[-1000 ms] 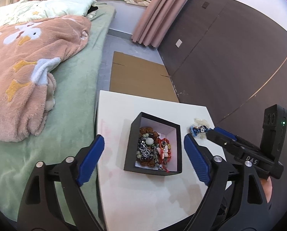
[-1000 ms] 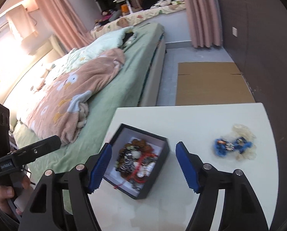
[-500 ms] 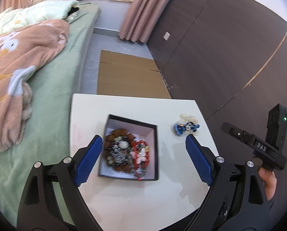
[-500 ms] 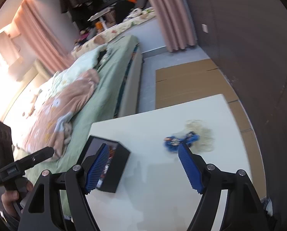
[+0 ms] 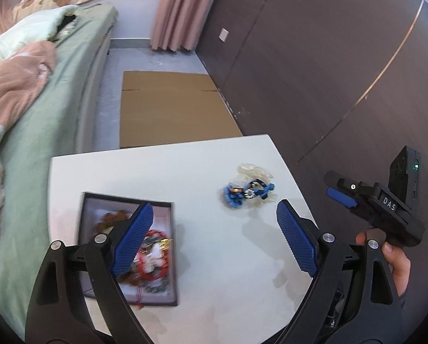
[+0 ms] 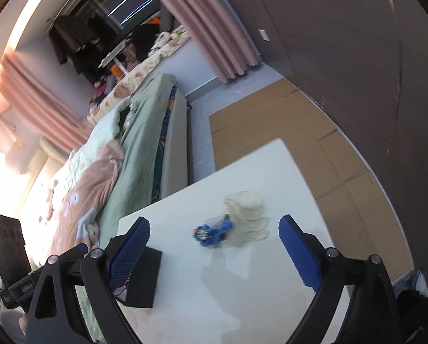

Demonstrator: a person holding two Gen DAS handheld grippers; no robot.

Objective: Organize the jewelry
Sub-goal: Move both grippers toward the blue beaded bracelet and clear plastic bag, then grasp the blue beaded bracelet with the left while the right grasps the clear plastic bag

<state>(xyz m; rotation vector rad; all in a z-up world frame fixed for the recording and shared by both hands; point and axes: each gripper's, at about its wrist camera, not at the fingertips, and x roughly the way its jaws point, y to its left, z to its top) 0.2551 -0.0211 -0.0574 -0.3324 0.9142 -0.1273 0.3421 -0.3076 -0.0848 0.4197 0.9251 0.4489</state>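
Note:
A black box (image 5: 168,246) with a white lining sits on the white table (image 5: 214,160) and holds several bracelets, red and brown among them. A blue beaded piece (image 5: 244,193) lies to its right on a clear plastic bag (image 5: 254,170). My left gripper (image 5: 214,238) hovers open above the table, its left pad over the box. My right gripper (image 6: 214,246) has its jaws opening, nothing between them; the blue piece (image 6: 211,233) and the bag (image 6: 246,209) lie just beyond its tips. The box (image 6: 145,278) shows behind its left finger.
A green bed (image 5: 41,109) with a pink blanket runs along the table's left side. Flat cardboard (image 5: 170,109) lies on the floor beyond the table. A dark wall (image 5: 328,57) stands to the right. A hand (image 5: 397,263) holds the right gripper's handle.
Both grippers have swung to the right across the table, from the box toward the blue piece. The right gripper has rolled and its jaws have widened.

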